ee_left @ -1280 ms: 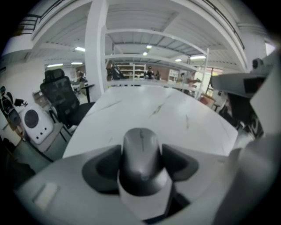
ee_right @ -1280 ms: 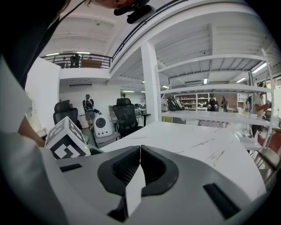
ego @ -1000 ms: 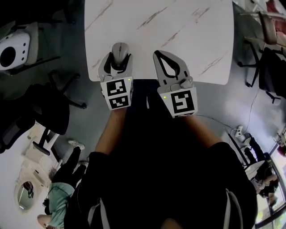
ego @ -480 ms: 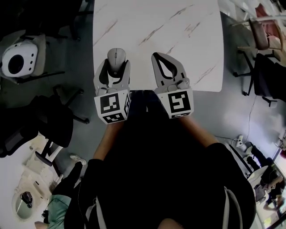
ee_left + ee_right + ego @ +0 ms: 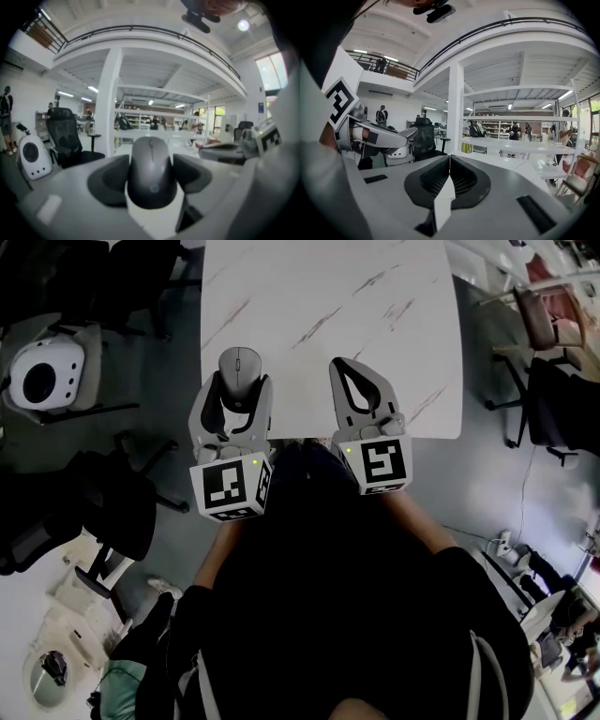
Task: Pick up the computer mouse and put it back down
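Over the surface's (image 5: 328, 296) near edge, the mouse (image 5: 240, 368) sits clamped between the left gripper's (image 5: 241, 388) fingers (image 5: 105, 180), seemingly lifted clear, so the pick-up looks done. The right gripper (image 5: 339, 367), over that same edge, has its fingers pressed together, empty. Setting the mouse back down remains.

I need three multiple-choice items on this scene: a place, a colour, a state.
1. Where is the grey computer mouse?
A between the jaws of the left gripper
B flat on the marbled table
C in the right gripper
2. The table top is:
A white
B black
C green
3. The right gripper's jaws are:
A wide apart
B together, empty
C shut on a cable

Answers:
1 A: its pads press the mouse's sides.
2 A: it is white with brownish streaks.
3 B: the pads meet with nothing between.
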Available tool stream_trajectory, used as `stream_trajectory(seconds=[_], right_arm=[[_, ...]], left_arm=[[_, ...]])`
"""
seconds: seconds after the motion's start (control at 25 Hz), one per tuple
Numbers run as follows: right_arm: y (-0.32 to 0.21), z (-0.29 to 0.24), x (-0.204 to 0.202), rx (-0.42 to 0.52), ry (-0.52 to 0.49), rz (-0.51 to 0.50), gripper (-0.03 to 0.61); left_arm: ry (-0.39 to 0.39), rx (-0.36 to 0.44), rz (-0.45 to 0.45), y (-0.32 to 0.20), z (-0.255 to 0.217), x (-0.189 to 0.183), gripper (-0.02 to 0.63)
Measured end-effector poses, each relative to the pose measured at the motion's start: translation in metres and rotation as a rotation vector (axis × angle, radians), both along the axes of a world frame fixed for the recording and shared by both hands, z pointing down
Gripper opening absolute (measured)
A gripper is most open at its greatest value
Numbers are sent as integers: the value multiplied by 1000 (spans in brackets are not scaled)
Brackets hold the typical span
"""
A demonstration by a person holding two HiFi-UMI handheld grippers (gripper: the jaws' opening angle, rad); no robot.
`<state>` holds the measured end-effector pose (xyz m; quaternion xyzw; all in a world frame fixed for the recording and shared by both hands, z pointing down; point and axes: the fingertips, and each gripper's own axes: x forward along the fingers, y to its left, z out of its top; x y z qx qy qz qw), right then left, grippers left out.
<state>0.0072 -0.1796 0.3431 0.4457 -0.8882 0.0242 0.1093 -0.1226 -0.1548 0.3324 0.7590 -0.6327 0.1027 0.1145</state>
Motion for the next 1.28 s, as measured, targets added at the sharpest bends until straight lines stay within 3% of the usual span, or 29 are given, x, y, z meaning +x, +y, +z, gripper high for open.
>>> stream_trajectory(seconds=[0.68,1.28], right_arm=[[6,7,-4,-20,2,-19,20],[10,30,0,-66,-1,-10,20]], left_arm=[[19,-16,17,-1,5,7,296],[3,-70,86,-7,38,22,296]])
